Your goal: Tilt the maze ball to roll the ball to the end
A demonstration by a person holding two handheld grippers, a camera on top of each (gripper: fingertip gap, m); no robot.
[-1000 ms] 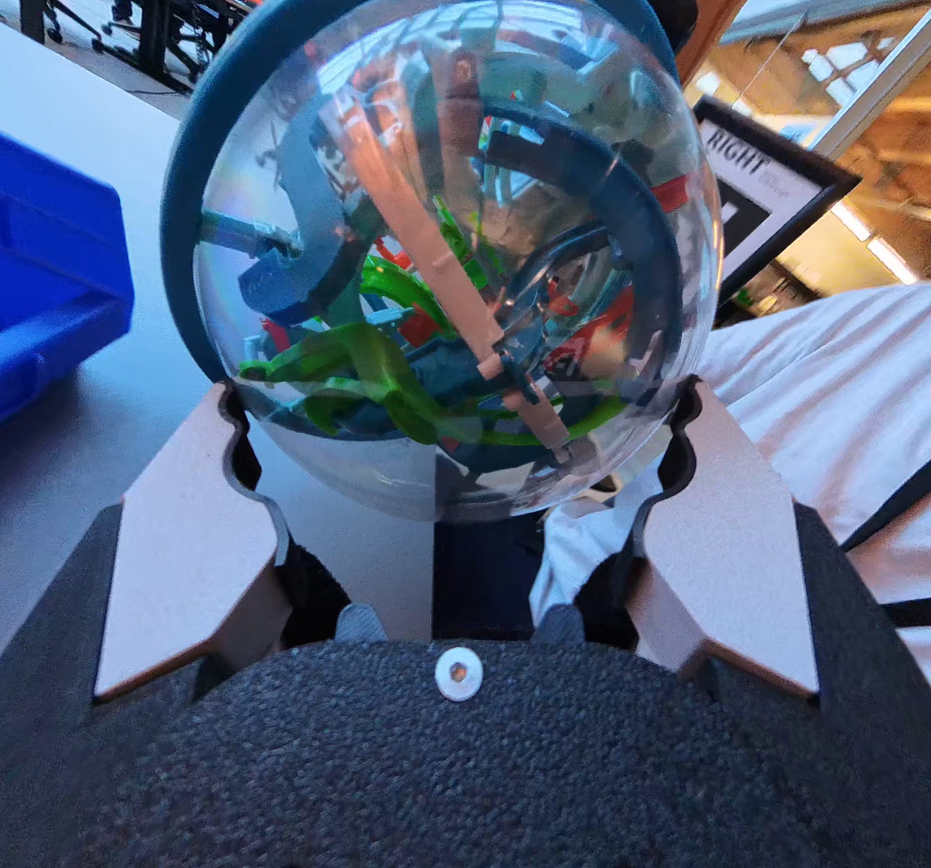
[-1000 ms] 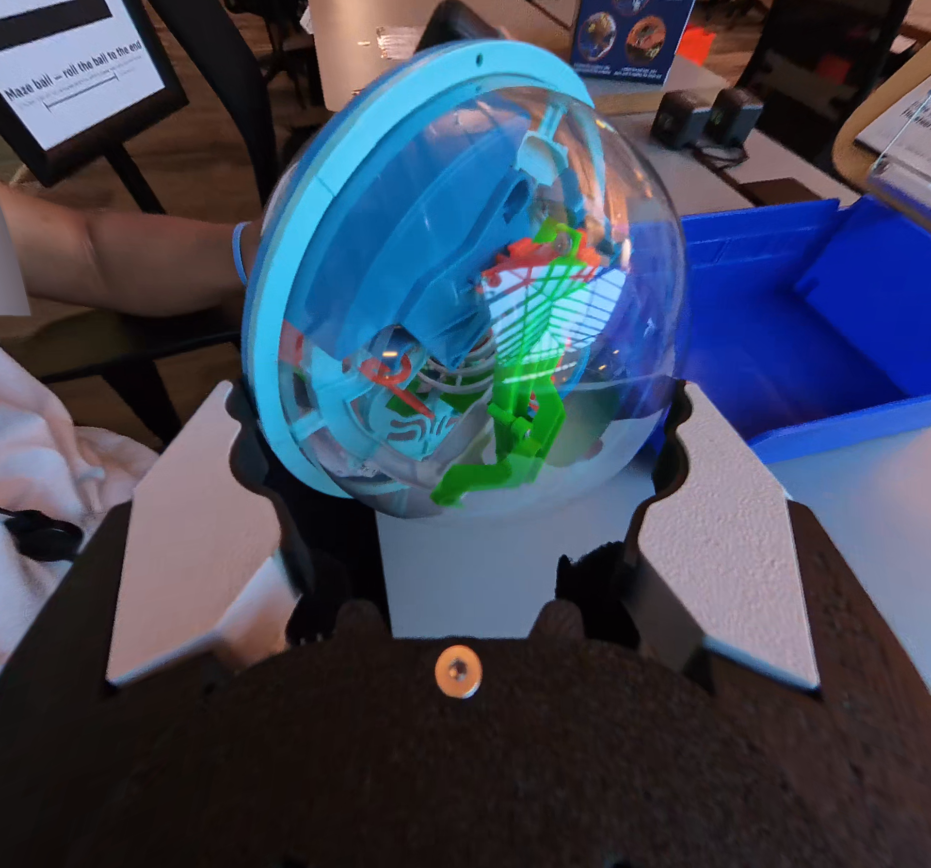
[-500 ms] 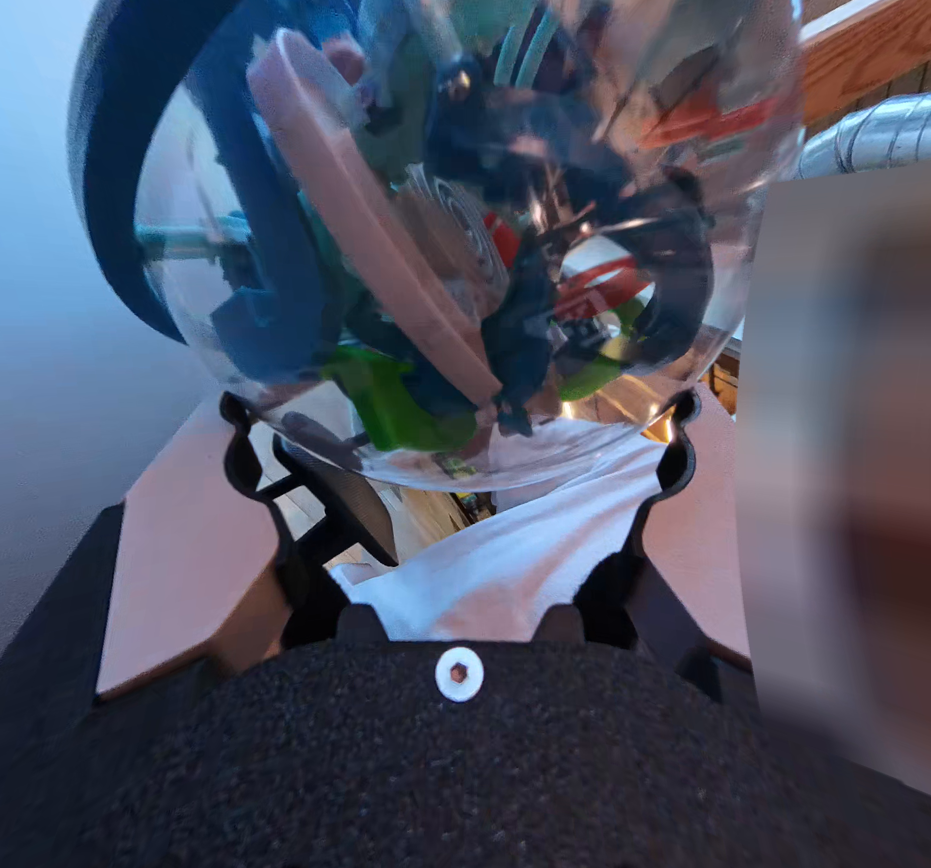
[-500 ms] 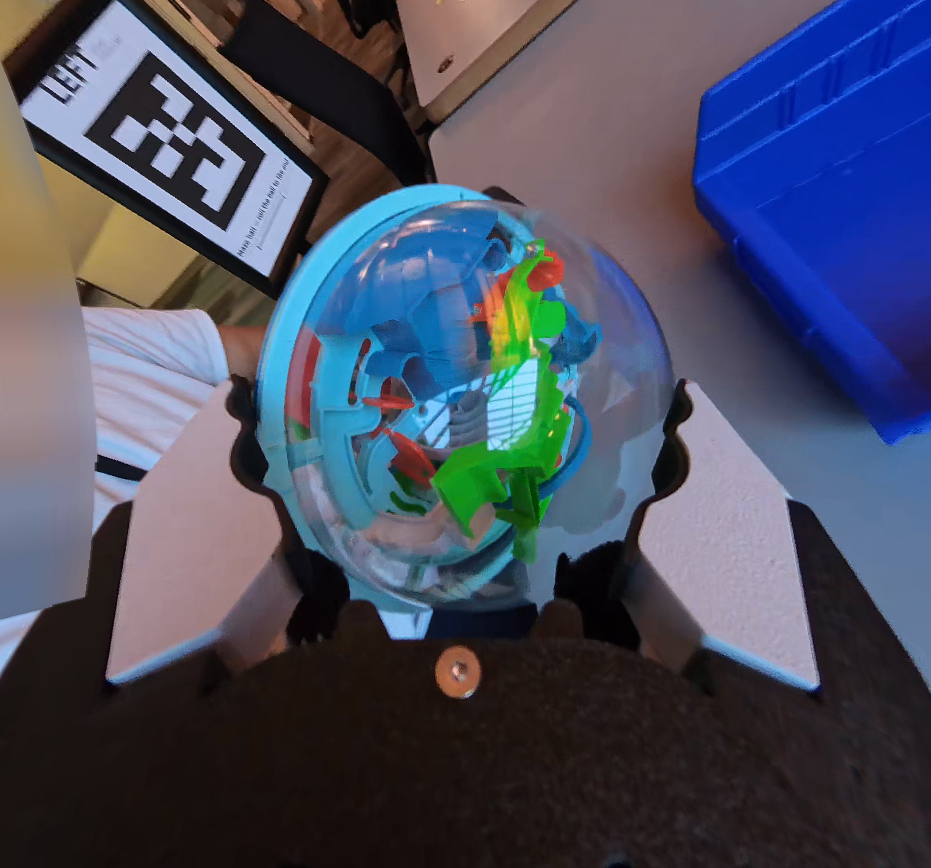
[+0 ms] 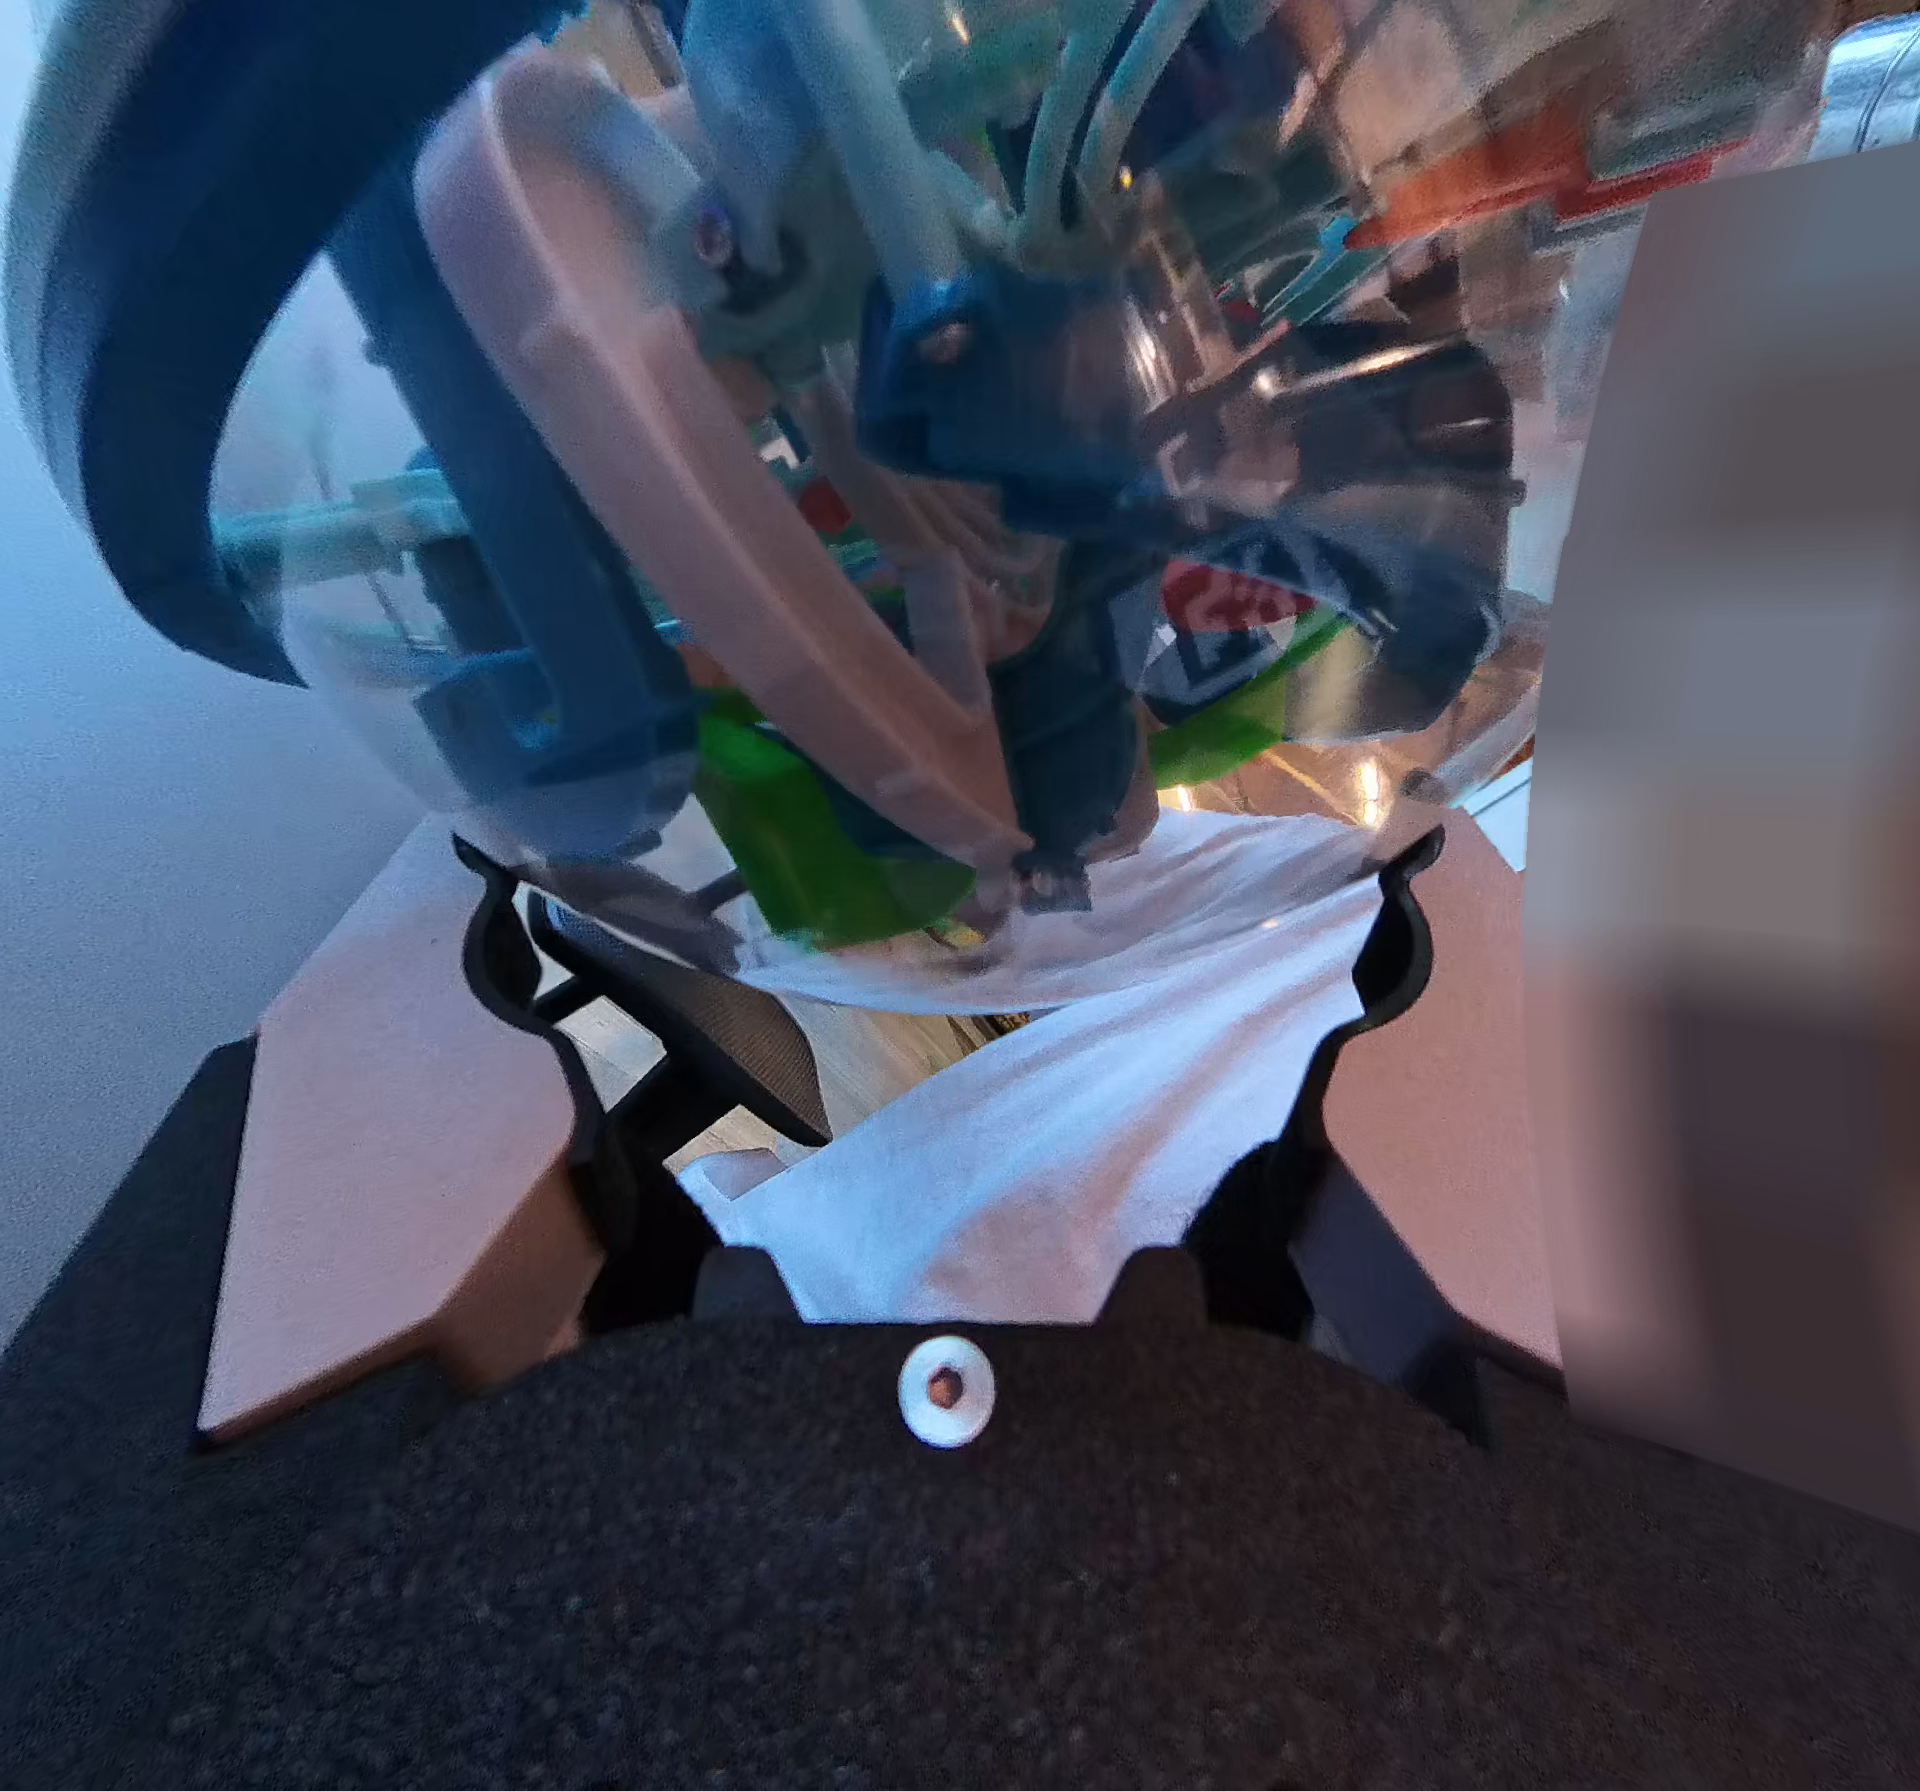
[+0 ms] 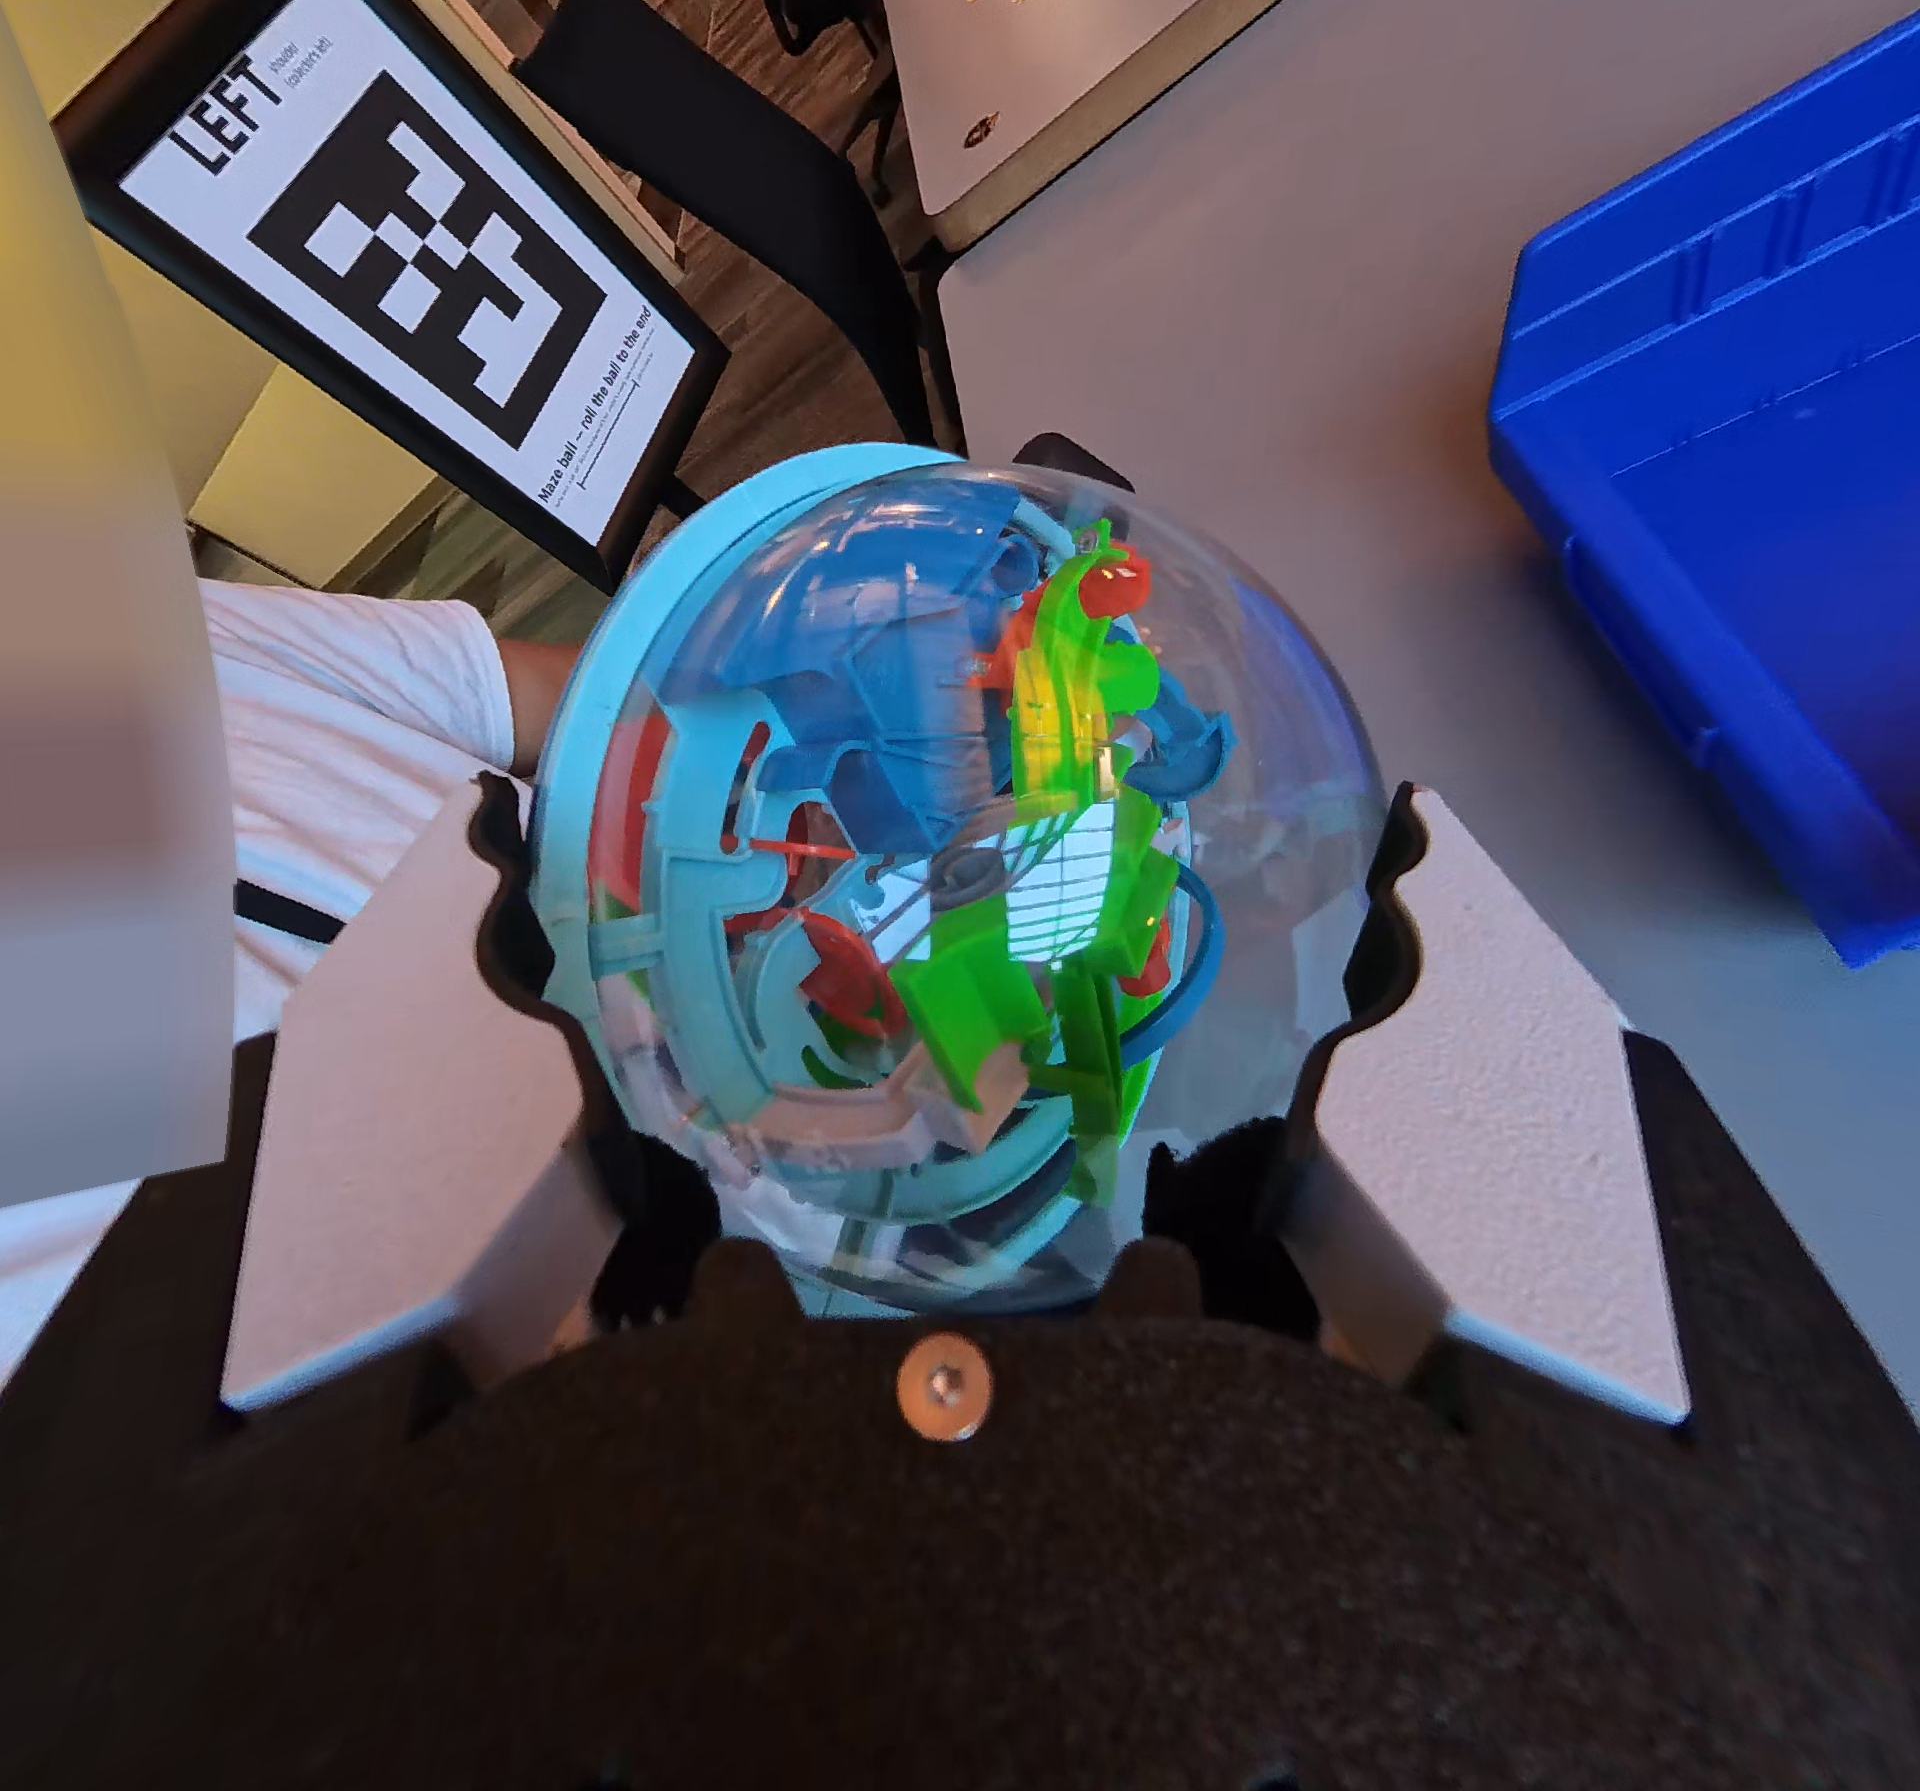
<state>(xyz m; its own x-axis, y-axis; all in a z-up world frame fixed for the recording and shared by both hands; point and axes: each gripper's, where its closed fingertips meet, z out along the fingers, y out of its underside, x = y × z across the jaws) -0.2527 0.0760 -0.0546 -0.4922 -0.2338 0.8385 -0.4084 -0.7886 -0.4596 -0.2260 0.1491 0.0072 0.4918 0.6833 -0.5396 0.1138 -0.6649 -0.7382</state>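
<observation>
Clear, hard and slick, the maze ball [image 6: 935, 868] sits cradled between both grippers' spread jaws, best pressed at its blue rim [image 6: 582, 806].

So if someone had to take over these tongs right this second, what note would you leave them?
Left tongs: spread wide, cradling the clear plastic maze ball with coloured tracks inside from one side.
Right tongs: same, cradling it from the opposite side.
The ball is held up in the air, tilted, above the grey table; blue plastic bin lies beside.
Done: ball lifted, tilting under way.
Left: the small inner ball isn't visible, so find it, then continue tilting.
</observation>
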